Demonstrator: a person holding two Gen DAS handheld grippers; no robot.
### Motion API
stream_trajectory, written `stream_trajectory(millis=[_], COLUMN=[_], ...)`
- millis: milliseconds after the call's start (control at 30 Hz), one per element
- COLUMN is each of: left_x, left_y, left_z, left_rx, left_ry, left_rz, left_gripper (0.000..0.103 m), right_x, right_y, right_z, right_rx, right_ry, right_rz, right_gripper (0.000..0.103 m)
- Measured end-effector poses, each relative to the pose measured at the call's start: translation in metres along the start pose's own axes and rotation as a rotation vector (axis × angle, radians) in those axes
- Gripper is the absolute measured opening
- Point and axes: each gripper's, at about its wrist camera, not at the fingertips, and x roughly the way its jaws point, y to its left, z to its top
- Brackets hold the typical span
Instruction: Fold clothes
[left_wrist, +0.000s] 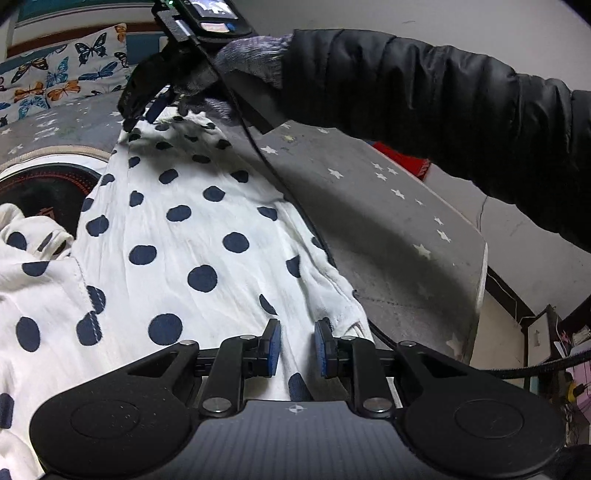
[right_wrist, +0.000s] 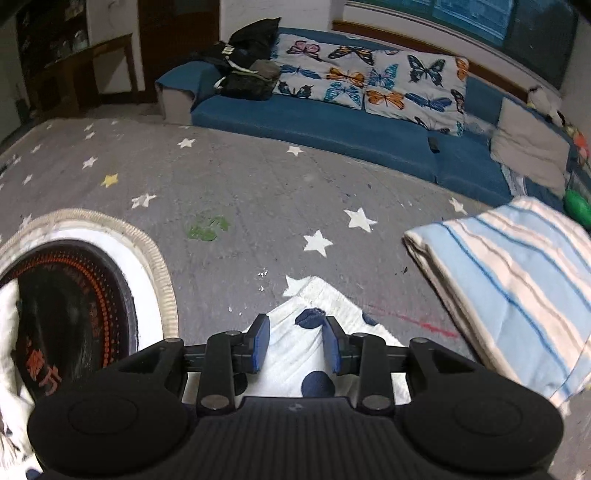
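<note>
Lying flat on a grey star-printed mat (right_wrist: 229, 177), a white garment with dark blue dots (left_wrist: 177, 229) stretches from the left gripper (left_wrist: 297, 345) to the right gripper (left_wrist: 142, 118). In the left wrist view, the left gripper's blue pads (left_wrist: 274, 347) stand slightly apart with cloth between them; whether they press it cannot be told. A gloved hand (left_wrist: 251, 55) in a black padded sleeve (left_wrist: 443, 85) carries the right gripper at the garment's far corner. In the right wrist view, the right gripper (right_wrist: 295, 345) has that dotted corner (right_wrist: 314, 317) between its pads, jaws parted and not pressing the cloth. A folded blue-striped cloth (right_wrist: 517, 280) lies to the right, a round black mat (right_wrist: 66, 314) to the left, and a blue sofa (right_wrist: 314, 122) with butterfly cushions (right_wrist: 369, 81) beyond.
</note>
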Motion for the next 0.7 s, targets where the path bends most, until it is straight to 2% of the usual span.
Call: stream_trajectory(millis=[67,133,300,500,700], left_x=[-0.004,-0.01,-0.028,-0.051,-0.077], left_y=[0.001,0.002,0.002,0.016,0.046], left_z=[0.001,0.003,0.002,-0.006,-0.008], left_rx=[-0.006,-0.01,-0.01,-0.061,-0.141], left_ry=[-0.01,-0.022,-0.066,-0.1,-0.137], left_rz=[0.021,0.045,0.134,0.244,0.369], left_gripper=[0.023,0.028,0.048,0.057,0.062], right_x=[-0.007,-0.019,-0.058,-0.097,-0.109], right_y=[0.002,0.004,0.021,0.052,0.075], right_z=[-0.001,-0.007,-0.036,-0.085,-0.119], right_rx=[-0.029,-0.036,-0.093,-0.14,-0.147], right_ry=[0.0,0.005,0.017,0.042,0.071], right_rz=[-0.005,-0.01,0.013,0.06,0.049], right_gripper=[0.033,0.033,0.039,0.044,0.044])
